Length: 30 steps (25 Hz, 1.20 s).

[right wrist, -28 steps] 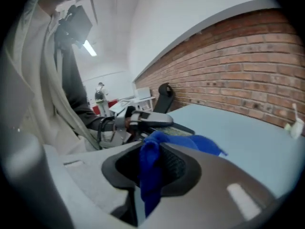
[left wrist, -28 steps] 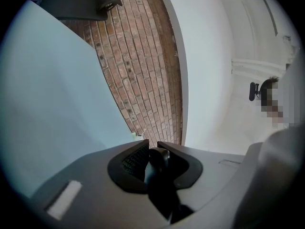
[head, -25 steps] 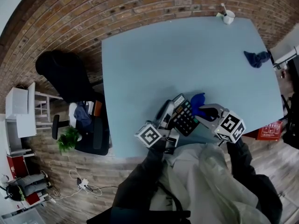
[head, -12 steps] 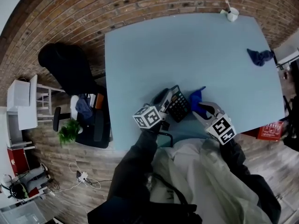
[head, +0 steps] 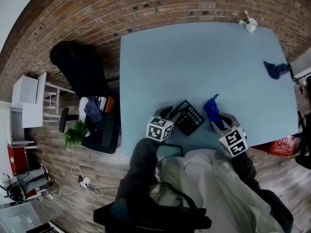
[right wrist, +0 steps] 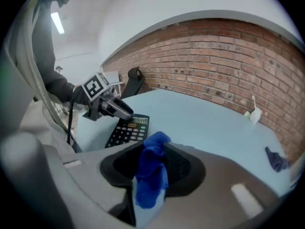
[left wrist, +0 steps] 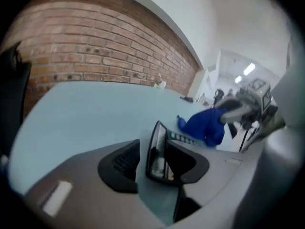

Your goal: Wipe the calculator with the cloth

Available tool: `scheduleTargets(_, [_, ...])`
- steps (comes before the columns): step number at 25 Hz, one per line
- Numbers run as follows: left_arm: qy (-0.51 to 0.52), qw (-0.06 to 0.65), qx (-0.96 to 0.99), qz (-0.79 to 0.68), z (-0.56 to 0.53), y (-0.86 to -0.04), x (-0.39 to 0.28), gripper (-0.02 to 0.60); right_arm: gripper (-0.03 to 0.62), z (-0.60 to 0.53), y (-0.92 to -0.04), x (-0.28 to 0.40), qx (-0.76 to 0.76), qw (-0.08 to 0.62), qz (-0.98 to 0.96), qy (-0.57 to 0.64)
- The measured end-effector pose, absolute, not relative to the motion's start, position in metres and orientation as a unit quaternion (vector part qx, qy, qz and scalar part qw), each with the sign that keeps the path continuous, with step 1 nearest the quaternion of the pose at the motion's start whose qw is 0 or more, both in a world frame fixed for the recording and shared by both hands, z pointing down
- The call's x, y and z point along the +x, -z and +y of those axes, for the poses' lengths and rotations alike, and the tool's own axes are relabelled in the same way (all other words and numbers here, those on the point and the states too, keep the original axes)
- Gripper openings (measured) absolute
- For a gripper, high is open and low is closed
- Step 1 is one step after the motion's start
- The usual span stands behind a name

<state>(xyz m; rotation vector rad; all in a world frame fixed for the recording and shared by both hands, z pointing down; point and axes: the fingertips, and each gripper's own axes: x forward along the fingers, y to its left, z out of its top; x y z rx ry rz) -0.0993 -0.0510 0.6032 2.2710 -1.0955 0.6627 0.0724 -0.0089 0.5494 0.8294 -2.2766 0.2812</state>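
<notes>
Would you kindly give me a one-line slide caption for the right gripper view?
Right gripper, jaws just opened wider but pinching the blue cloth, near the calculator on the pale blue table.

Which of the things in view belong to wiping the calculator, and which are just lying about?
For the job:
- black desk calculator
- bright blue cloth

Just lying about:
- white mug
- crumpled dark blue cloth
- black office chair
- green potted plant
</notes>
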Motion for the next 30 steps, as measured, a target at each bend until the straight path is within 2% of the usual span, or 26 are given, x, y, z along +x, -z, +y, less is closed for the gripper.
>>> scheduleTargets(3, [-0.32,0.139,0.827,-0.442,-0.057,-0.59,-0.119,0.173,0.123,-0.018,-0.54,0.073,0.335,0.386,-0.86,-0.018])
scheduleTargets(4, [-0.309,0.106,0.82,-0.469,-0.062,-0.578,-0.127,0.135,0.117,-0.02,-0.535,0.069,0.335,0.382,-0.861,0.0])
scheduleTargets(5, [-0.288,0.082,0.815,-0.496,-0.064,-0.565,-0.133,0.024,0.115,-0.022,-0.529,0.064,0.335,0.369,-0.867,0.004])
scheduleTargets(7, [-0.225,0.069,0.814,-0.531,-0.062,-0.541,-0.139,0.008,0.115,-0.023,-0.518,0.054,0.335,0.323,-0.885,-0.025])
scheduleTargets(12, [-0.007,0.169,0.807,-0.565,-0.041,-0.489,-0.138,0.006,0.11,-0.019,-0.495,0.034,0.326,0.192,-0.915,-0.14])
scheduleTargets(15, [0.087,0.247,0.798,-0.542,-0.029,-0.481,-0.122,0.006,0.1,-0.02,-0.49,0.028,0.316,0.145,-0.92,-0.179])
scheduleTargets(18, [0.091,0.275,0.801,-0.524,-0.02,-0.487,-0.106,0.006,0.095,-0.017,-0.499,0.025,0.316,0.14,-0.917,-0.198])
scheduleTargets(25, [0.097,0.286,0.801,-0.517,-0.019,-0.497,-0.106,0.006,0.087,-0.016,-0.493,0.02,0.309,0.121,-0.923,-0.197])
scheduleTargets(30, [0.095,0.294,0.803,-0.509,-0.018,-0.5,-0.098,0.006,0.087,-0.017,-0.488,0.027,0.317,0.131,-0.925,-0.163])
